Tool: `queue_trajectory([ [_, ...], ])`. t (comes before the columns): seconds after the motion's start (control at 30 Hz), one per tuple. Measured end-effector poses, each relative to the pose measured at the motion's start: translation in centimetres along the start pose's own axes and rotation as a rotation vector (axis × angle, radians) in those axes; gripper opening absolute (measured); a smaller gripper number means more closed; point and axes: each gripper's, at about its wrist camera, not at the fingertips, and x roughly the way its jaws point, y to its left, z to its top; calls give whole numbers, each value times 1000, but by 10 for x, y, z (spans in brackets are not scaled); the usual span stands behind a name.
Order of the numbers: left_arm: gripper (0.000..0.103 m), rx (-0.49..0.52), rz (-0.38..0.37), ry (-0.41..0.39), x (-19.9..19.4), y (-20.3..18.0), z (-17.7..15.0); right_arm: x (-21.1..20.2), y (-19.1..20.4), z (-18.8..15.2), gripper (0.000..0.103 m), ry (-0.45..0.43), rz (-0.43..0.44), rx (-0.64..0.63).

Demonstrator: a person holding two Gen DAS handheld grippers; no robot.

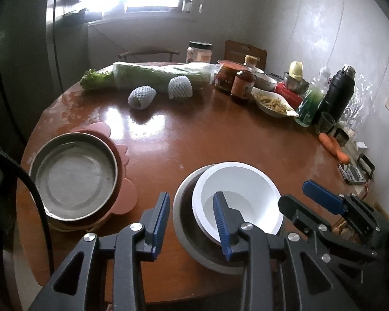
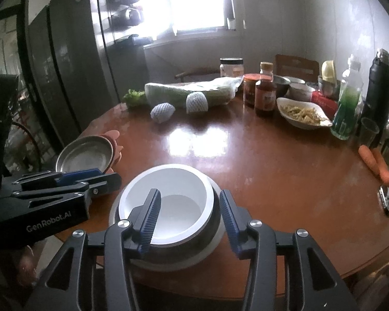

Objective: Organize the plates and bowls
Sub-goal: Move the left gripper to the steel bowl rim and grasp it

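A white bowl sits nested in a steel bowl on a white dish at the near edge of the round brown table. My left gripper is open; its right finger reaches into the white bowl, its left finger is outside the stack's left rim. My right gripper is open around the same white bowl; its left finger is inside, its right finger outside the steel wall. A steel plate rests on pink plates at the left, also in the right wrist view.
Wrapped cabbage, two foam-netted fruits, jars and sauce bottles, a dish of food, a green bottle, a black flask, a glass and carrots line the far and right side.
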Motion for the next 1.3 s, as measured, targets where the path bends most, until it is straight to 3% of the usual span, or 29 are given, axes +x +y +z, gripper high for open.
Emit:
queue_trajectory([
  [0.3,40,-12,12,-17,-11,9,1,-11,5,7,57,-23,-19,-15],
  [0.77,52,-35,-16,-24,-21,22,-3,-26,-10,11,58,-46,-65,14],
  [1.3,56,-74,-87,61,19,17,-6,11,-20,-5,58,49,-23,67],
])
